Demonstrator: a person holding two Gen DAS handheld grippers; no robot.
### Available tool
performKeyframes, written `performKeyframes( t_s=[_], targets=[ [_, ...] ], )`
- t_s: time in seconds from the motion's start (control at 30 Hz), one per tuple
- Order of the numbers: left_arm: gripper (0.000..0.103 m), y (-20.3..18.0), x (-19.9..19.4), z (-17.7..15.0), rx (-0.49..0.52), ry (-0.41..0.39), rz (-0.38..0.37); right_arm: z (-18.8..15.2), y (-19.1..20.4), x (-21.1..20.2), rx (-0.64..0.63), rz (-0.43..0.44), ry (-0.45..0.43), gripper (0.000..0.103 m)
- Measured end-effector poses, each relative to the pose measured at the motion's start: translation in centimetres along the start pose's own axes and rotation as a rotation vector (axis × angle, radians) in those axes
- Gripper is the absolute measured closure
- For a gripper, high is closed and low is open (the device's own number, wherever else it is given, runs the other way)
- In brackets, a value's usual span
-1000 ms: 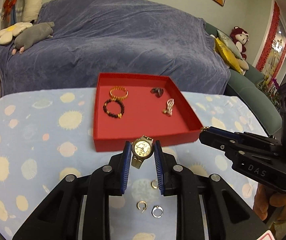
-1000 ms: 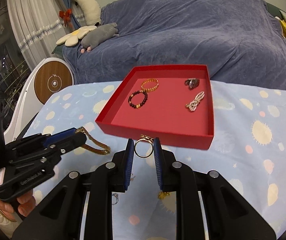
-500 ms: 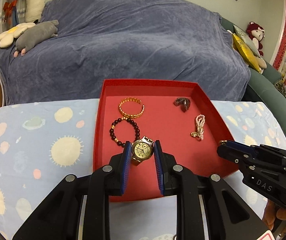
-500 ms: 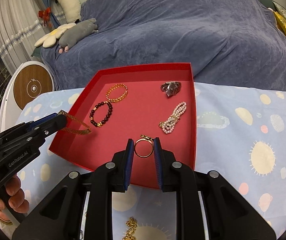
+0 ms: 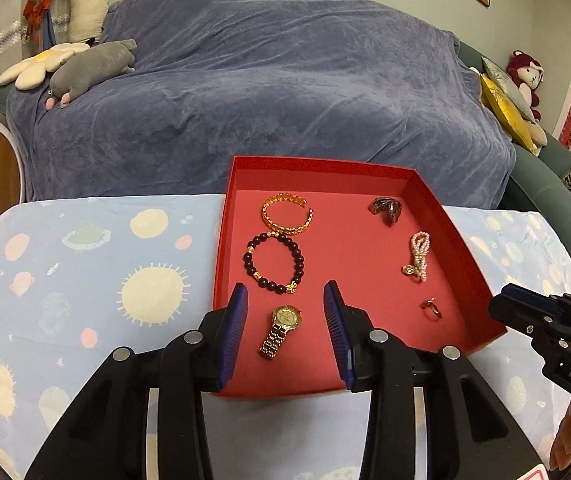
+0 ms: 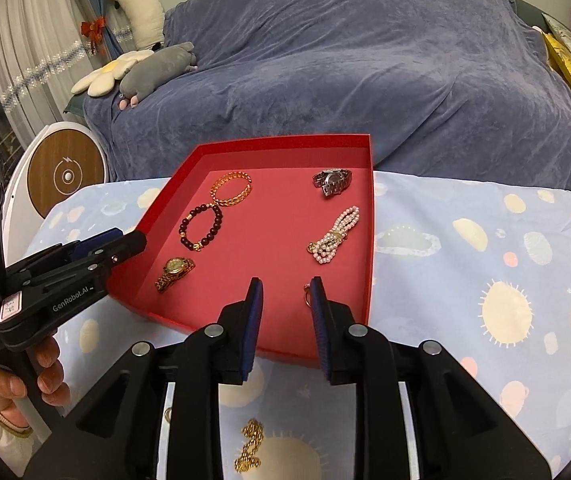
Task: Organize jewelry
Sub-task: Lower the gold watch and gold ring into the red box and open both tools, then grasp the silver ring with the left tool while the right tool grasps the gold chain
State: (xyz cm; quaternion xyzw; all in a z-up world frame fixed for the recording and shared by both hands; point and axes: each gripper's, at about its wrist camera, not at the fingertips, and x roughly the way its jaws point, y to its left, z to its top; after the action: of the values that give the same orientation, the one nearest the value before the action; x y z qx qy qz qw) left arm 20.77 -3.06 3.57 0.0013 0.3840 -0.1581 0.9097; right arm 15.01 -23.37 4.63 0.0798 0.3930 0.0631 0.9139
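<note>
A red tray (image 5: 461, 236) (image 6: 369, 248) on the table holds a gold bangle (image 5: 286, 213), a dark bead bracelet (image 5: 273, 261), a silver watch (image 6: 332, 182), a pearl bracelet (image 6: 335, 235), a gold watch (image 5: 281, 330) (image 6: 174, 273) and a gold ring (image 5: 431, 309) (image 6: 307, 295). My left gripper (image 5: 285, 322) is open, its jaws either side of the gold watch lying on the tray floor. My right gripper (image 6: 283, 314) is open over the tray's near right corner; the ring lies by its right finger.
A gold chain (image 6: 250, 446) lies on the planet-print tablecloth (image 6: 485, 280) in front of the tray. A blue-covered sofa (image 5: 265, 92) with plush toys stands behind the table. A round white and wood device (image 6: 65, 174) stands at left.
Both grippers moved forward over the tray and opened. The gold watch left the left gripper and the gold ring left the right gripper; both now lie in the tray.
</note>
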Motion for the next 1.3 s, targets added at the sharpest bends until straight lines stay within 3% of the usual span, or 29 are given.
performKeyframes(
  t_s=[0.13,0.27,0.47,0.7,1.03,1.3],
  targets=[
    [0.063,0.3,-3.8,-0.8,0.002,-0.022,-0.019,-2.1,0.5,-3.0,0.01,0.027,-0.001,0.069],
    [0.059,0.4,-6.9,-2.4,0.006,-0.025,-0.006,-4.7,1.5,-5.2,-0.003,0.029,-0.002,0.069],
    [0.057,0.6,-8.4,-7.0,-0.01,0.037,0.026,-7.6,2.6,-6.2,0.007,0.05,0.018,0.069],
    [0.057,0.6,-7.4,-11.8,-0.039,0.122,-0.003,-9.7,3.5,-3.9,-0.011,0.027,0.085,0.069],
    [0.057,-2.2,-6.9,-13.6,0.043,0.148,-0.059,-10.1,4.5,0.1,-0.03,0.008,0.142,0.069],
    [0.057,-2.9,-6.1,-14.3,0.047,0.188,-0.078,-10.1,4.2,2.4,-0.046,-0.035,0.158,0.07]
  ],
)
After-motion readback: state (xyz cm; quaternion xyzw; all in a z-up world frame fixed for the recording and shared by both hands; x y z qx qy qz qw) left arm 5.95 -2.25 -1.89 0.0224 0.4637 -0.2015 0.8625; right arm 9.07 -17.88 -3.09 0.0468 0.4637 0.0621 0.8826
